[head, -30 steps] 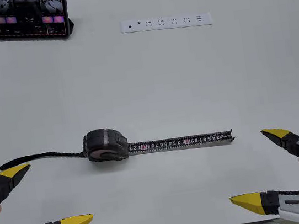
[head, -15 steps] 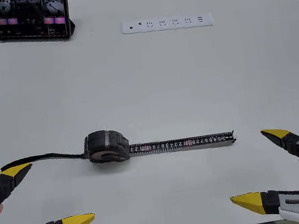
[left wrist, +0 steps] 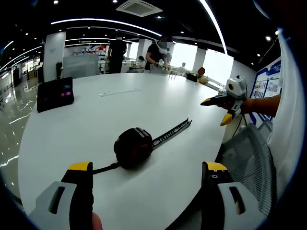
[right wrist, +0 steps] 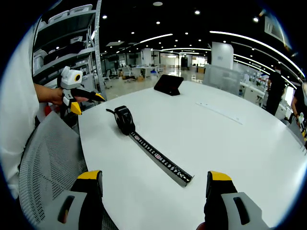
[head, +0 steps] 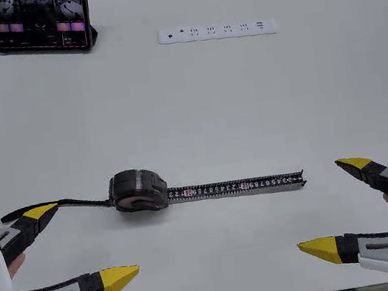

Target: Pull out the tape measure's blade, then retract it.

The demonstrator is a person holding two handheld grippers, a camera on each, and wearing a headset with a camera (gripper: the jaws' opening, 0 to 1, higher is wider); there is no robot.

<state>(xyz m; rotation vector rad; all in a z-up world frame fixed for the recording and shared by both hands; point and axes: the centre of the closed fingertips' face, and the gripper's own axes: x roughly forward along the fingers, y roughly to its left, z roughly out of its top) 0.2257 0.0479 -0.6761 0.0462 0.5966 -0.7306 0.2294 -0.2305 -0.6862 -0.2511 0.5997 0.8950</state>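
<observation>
One tape measure [head: 137, 190] lies on the white table [head: 188, 103], its one blade [head: 236, 186] out flat to the right and its strap [head: 51, 205] trailing left. My two grippers, left gripper [head: 85, 242] and right gripper [head: 332, 205], both gape wide, hold nothing, and flank it with bare tabletop between. One tablet [head: 39, 22] and one power strip [head: 217, 31] sit far back.

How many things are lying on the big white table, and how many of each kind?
tape measure: 1
tablet: 1
power strip: 1
Total: 3
</observation>
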